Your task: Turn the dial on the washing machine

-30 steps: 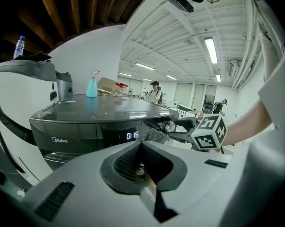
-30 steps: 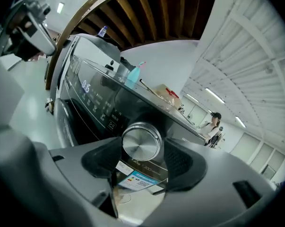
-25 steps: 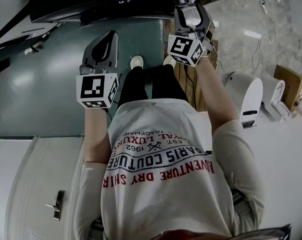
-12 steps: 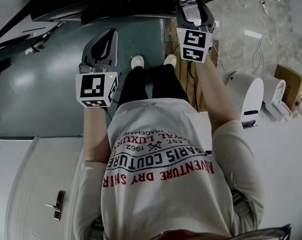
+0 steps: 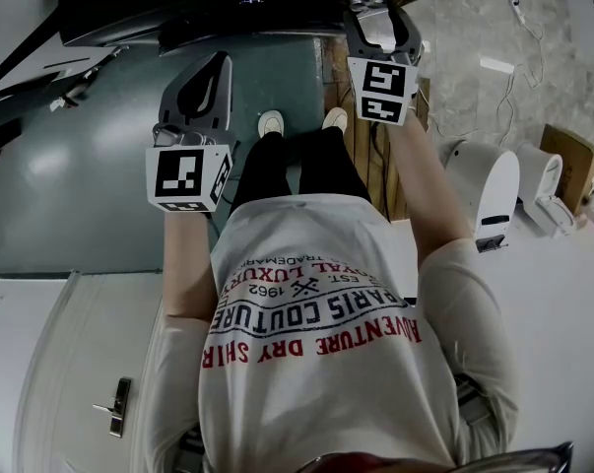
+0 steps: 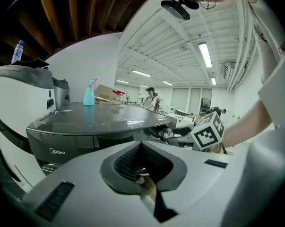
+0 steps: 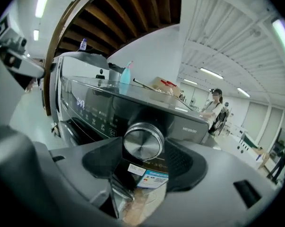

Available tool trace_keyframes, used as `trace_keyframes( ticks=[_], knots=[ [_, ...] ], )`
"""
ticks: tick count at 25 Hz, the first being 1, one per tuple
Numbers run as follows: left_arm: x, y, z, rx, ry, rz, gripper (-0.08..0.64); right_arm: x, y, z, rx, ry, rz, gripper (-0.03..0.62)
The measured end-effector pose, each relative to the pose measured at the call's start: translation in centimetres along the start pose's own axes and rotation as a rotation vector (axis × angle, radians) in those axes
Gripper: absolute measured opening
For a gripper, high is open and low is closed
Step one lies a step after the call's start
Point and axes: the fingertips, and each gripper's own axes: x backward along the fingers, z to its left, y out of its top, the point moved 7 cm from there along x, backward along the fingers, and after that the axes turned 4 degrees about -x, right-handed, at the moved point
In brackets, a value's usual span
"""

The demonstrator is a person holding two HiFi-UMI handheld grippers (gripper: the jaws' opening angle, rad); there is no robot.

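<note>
Rolling about its own long axis since a second ago, the right gripper (image 5: 377, 13) is now turning one face of its marker cube (image 5: 380, 92) squarely up at the head view, where two faces were showing before. It is otherwise keeping its place at the front of the washing machine (image 5: 228, 3). The left gripper (image 5: 200, 82) is hanging much where it was, well apart from the right one and out over the green floor (image 5: 90, 175).

In the right gripper view the round metal dial (image 7: 143, 141) is sitting between the jaws. They are standing wide, with a dark pad lying against the dial's rim on each side, so they are gripping it. The dial is projecting from the dark control panel (image 7: 92, 110), to the right of the lit digits, and a printed label (image 7: 151, 176) is showing just below it.

In the left gripper view the jaws are meeting at their tips and holding nothing.

A blue spray bottle (image 6: 88, 92) is standing upright on the machine's grey top, far back. The person is wearing a white printed T-shirt (image 5: 316, 333), and their shoes (image 5: 270, 122) are showing on the floor between the two grippers.
</note>
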Motion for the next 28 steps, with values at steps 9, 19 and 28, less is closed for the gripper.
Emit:
trace_keyframes(
  ticks=[9, 19, 28],
  knots=[
    [0.1, 0.9, -0.2, -0.069, -0.024, -0.073, 0.017, 0.5, -1.0, 1.8, 0.407, -0.094, -0.026, 0.287],
    [0.1, 1.0, -0.4, -0.105, -0.065, -0.078, 0.017, -0.2, -0.9, 1.1, 0.450, -0.146, 0.024, 0.256],
    [-0.2, 0.7, 0.1, -0.100, -0.081, -0.068, 0.017, -0.2, -0.6, 0.4, 0.176, -0.099, 0.038, 0.225]
  ],
)
